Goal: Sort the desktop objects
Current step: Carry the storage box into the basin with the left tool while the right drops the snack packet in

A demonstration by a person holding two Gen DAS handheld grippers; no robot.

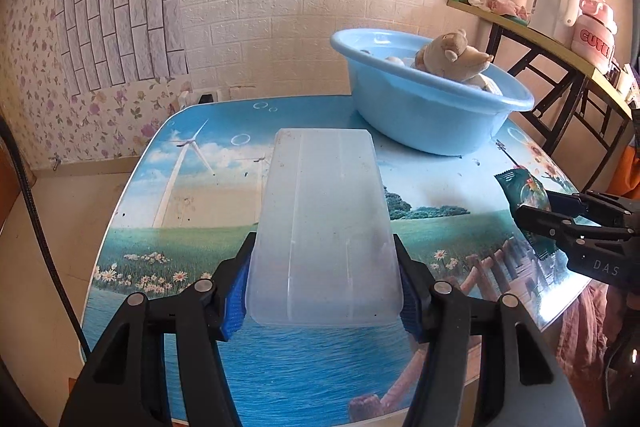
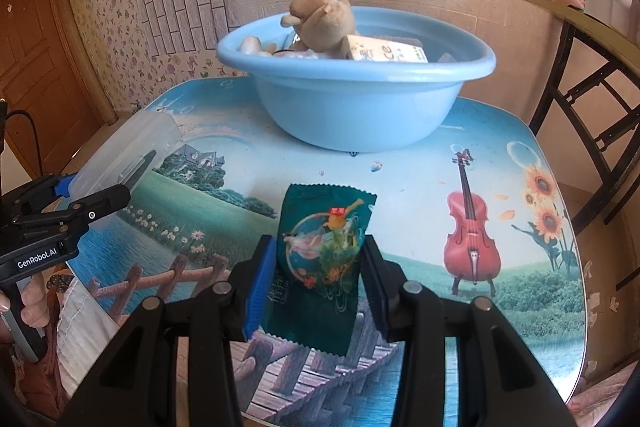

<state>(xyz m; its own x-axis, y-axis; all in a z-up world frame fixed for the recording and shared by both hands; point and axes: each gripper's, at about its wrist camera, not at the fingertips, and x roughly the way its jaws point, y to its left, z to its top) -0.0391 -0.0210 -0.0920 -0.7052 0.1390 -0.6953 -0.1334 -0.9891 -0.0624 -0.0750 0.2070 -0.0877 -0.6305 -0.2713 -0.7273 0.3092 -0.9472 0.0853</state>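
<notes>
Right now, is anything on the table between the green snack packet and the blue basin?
Nothing visible. The green snack packet sits in the right gripper, and the tabletop up to the blue basin is bare. The clear plastic box lies off to the left.

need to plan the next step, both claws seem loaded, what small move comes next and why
Probably lift both claws toward the blue basin: the left claw already grips the clear plastic box, the right claw the green snack packet, and the basin already holds sorted items.

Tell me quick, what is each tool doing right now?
Left tool: closed on the clear box.
Right tool: closed on the green packet.
</notes>
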